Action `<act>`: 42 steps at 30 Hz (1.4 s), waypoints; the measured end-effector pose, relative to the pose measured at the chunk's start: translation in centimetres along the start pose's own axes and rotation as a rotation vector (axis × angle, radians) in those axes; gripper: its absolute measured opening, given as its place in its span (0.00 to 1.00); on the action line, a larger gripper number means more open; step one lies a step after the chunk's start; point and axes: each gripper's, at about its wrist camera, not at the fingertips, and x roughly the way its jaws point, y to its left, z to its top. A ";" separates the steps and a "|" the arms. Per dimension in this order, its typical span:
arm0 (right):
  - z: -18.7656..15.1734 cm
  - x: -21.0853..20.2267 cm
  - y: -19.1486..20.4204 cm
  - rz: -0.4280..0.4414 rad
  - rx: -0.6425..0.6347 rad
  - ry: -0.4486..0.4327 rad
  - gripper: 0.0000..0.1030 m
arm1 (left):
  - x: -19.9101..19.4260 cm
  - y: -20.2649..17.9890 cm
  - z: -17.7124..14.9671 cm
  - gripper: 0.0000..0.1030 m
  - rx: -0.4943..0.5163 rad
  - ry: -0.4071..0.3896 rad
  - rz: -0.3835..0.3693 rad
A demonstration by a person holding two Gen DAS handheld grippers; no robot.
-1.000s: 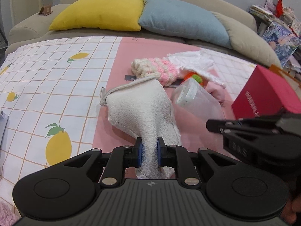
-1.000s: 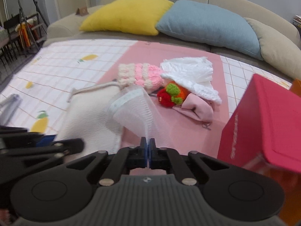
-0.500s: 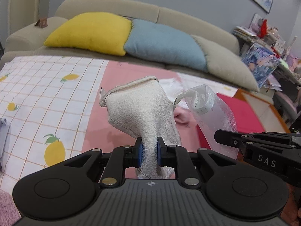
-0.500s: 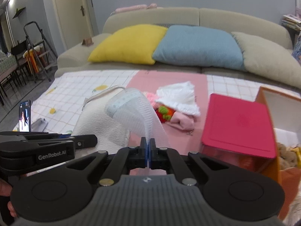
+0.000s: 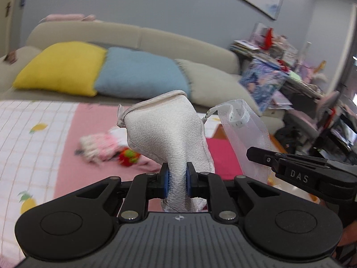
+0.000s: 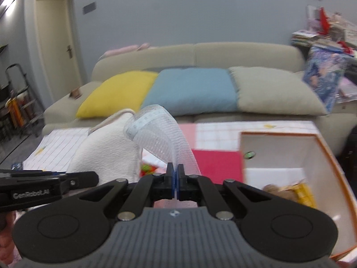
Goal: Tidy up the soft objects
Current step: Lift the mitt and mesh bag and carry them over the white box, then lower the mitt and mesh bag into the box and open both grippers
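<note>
Two claws are up in the air, side by side, and each one is holding something soft. The left claw [image 5: 177,179] is clenched on a white cloth bag [image 5: 165,129]. The bag stands up from the blue pads, with its open rim at the top. The right claw [image 6: 177,184] is squeezed tight on a thin see-through mesh bag [image 6: 160,136]. This bag curls up and over to the left, with a white band around its rim.

The two bags are right beside each other, with the white one on the left.

Down below is a mat [image 5: 40,138] with pink patches and little lemons on white squares. Some more soft things lie blurry on the pink part: a pink and cream knitted thing [image 5: 98,144] and a small red and green toy [image 5: 128,155] just beside it.

On the right is an open box [image 6: 296,147] with orange edges and white walls. A yellow thing [image 6: 304,195] and a brown thing lie at its bottom. A red lid [image 6: 217,164] lies flat next to it.

Behind the mat is a sofa [image 6: 223,55] with a yellow pillow [image 6: 120,91], a blue pillow [image 6: 191,89] and a beige pillow [image 6: 272,89].
</note>
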 end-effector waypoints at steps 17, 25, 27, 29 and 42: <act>3.3 -1.3 -11.9 -0.241 0.002 -0.010 0.00 | 8.6 -12.2 4.9 0.16 0.247 0.061 -0.207; 3.3 1.7 -16.2 -0.277 0.019 0.084 0.00 | 14.3 -14.6 5.2 0.16 0.274 0.185 -0.224; 2.9 3.0 -16.9 -0.286 0.016 0.117 0.00 | 15.5 -15.2 4.9 0.16 0.308 0.204 -0.206; 2.5 4.3 -17.4 -0.294 0.002 0.148 0.00 | 16.5 -15.7 4.4 0.16 0.353 0.225 -0.188; -0.6 9.9 -18.4 -0.290 -0.023 0.312 0.00 | 20.4 -16.4 1.1 0.16 0.528 0.349 -0.090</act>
